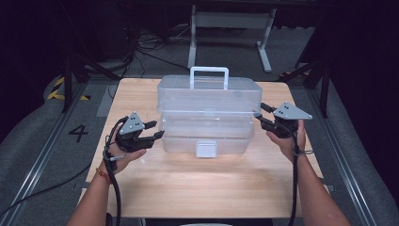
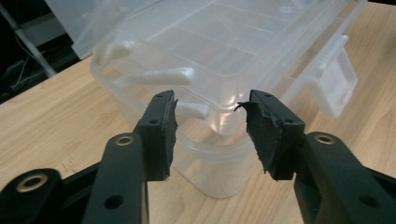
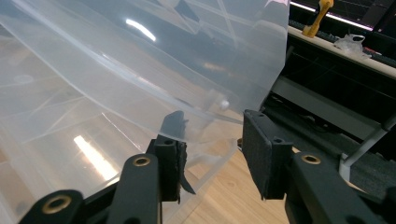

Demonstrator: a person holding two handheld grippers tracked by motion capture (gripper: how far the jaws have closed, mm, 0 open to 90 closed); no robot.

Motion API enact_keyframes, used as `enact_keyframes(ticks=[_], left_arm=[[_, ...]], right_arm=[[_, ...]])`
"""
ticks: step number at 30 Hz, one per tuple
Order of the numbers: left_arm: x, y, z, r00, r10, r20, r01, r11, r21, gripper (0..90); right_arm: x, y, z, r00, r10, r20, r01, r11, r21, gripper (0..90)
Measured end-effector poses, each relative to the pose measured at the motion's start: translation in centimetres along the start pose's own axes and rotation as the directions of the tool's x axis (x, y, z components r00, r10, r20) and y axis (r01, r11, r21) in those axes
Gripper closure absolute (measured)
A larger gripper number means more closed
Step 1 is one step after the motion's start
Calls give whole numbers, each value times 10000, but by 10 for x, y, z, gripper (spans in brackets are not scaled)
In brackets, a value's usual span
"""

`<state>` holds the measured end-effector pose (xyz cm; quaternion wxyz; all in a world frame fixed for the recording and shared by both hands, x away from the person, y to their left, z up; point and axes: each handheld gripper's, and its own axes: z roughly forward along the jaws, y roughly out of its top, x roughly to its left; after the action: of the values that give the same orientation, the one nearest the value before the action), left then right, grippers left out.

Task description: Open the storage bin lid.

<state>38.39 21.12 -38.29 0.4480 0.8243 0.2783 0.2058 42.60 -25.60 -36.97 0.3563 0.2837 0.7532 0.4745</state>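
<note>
The clear plastic lidded storage box (image 1: 207, 113) sits on the wooden surface (image 1: 197, 181), ungrasped: left gripper (image 1: 155, 130) and right gripper (image 1: 262, 114) flank it, fingers apart.

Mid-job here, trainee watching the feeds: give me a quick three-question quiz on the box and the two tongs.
1. True or false: the left tongs are shut on the clear plastic box.
2. What stands up from the top of the box?
A. a white handle
B. a red knob
C. a metal hook
3. Fill in: the white latch sits on the box's ____ side, facing the person.

Key:
1. False: in the left gripper view they are open, just short of the box's end.
2. A, the white handle.
3. Front. The right tongs are open too, at the box's other end.
</note>
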Motion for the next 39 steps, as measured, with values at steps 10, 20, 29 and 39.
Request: enact_keyframes(ticks=[10, 20, 29, 39], left_arm=[[-13, -9, 13, 9998, 189, 29, -191, 9958, 899, 365], [-8, -17, 25, 9996, -166, -235, 189, 9947, 1012, 323], [-7, -20, 26, 9995, -268, -168, 282, 9959, 856, 337], [-6, -20, 26, 9995, -303, -89, 308, 9968, 739, 332]], right_arm=[[-5, 11, 2, 9998, -75, 178, 76, 10000, -45, 638], [-10, 20, 5, 9997, 129, 208, -125, 9997, -201, 687], [-13, 28, 8, 9992, 161, 362, -146, 9990, -412, 717], [-19, 37, 10, 9982, 293, 524, -263, 9980, -575, 750]])
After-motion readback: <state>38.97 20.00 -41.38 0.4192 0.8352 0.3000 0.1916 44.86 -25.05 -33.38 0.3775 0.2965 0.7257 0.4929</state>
